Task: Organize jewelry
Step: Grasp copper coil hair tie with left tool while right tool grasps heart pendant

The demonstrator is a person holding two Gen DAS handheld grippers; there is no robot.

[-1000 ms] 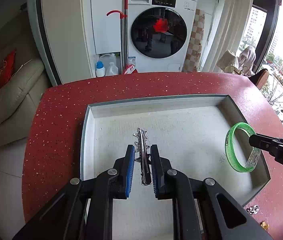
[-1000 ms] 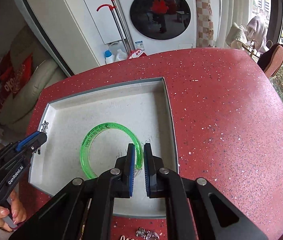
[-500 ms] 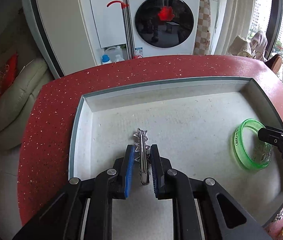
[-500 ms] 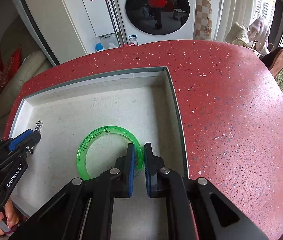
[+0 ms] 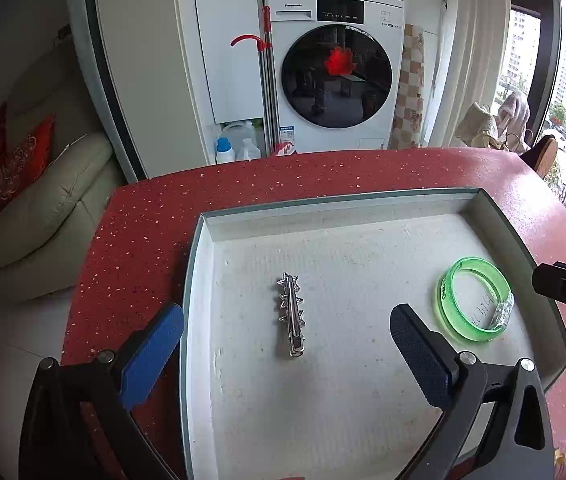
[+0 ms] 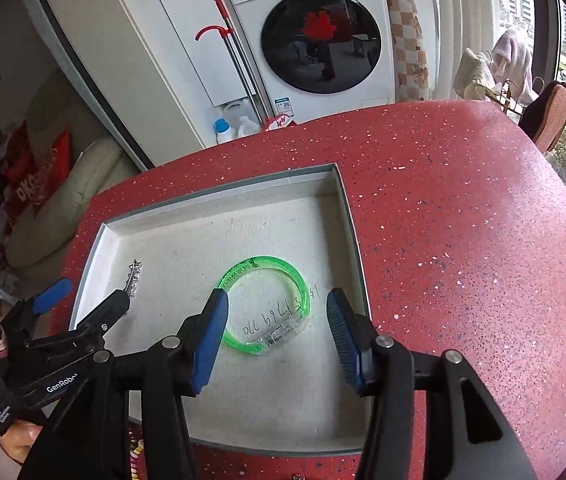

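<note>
Two pieces are judged already placed, with more apparently left — small items are glimpsed on the red table (image 6: 463, 208) at the near edge, too small to identify. The left gripper (image 5: 287, 334) is spread wide and holds nothing; the silver clip (image 5: 292, 317) lies flat in the tray (image 5: 199, 280), left of centre. Toward the right wall lies the green bangle (image 6: 269, 304) — released, with the right gripper (image 6: 277, 338) splayed around it.

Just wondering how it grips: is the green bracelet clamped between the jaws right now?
No, the green bracelet lies loose on the tray floor, with the jaws spread wide.
</note>
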